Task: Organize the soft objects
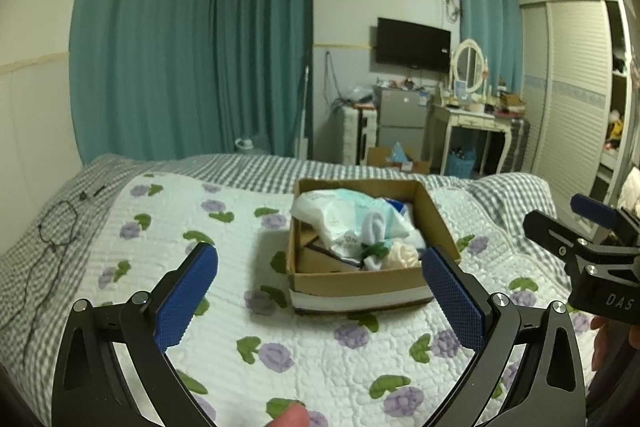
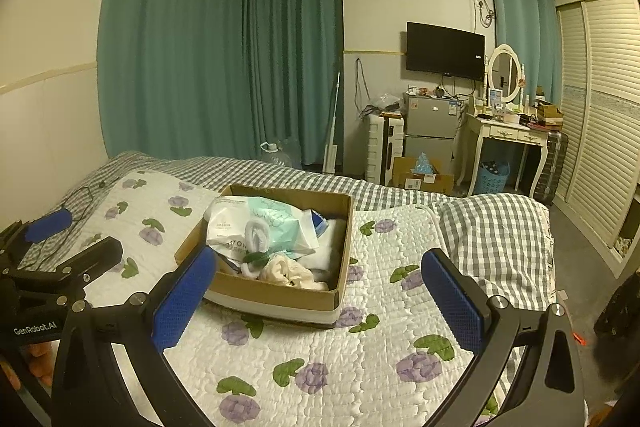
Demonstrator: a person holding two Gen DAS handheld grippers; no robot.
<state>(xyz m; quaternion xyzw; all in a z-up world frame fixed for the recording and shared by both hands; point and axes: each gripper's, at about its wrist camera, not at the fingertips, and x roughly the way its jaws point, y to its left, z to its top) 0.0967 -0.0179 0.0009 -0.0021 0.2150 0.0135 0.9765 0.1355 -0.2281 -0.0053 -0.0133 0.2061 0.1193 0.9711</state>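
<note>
Both claws hovering wide open and empty over the bed, cardboard box just ahead.

The left claw (image 1: 320, 291) is spreading its blue, dimpled pads wide, gripping nothing, and the open cardboard box (image 1: 356, 279) is sitting just beyond its fingertips on the quilted white bedspread (image 1: 224, 223) with purple flowers. The right claw (image 2: 320, 291) is gaping just as wide, also empty, with the same box (image 2: 276, 297) lying ahead and slightly left. Inside, a crinkly white-and-mint plastic pack (image 2: 268, 223), a rolled white sock (image 2: 258, 233) and a cream ruffled cloth (image 2: 286, 271) are lying heaped together. A gray gingham sheet (image 2: 500, 239) is showing beneath the bedspread.
</note>
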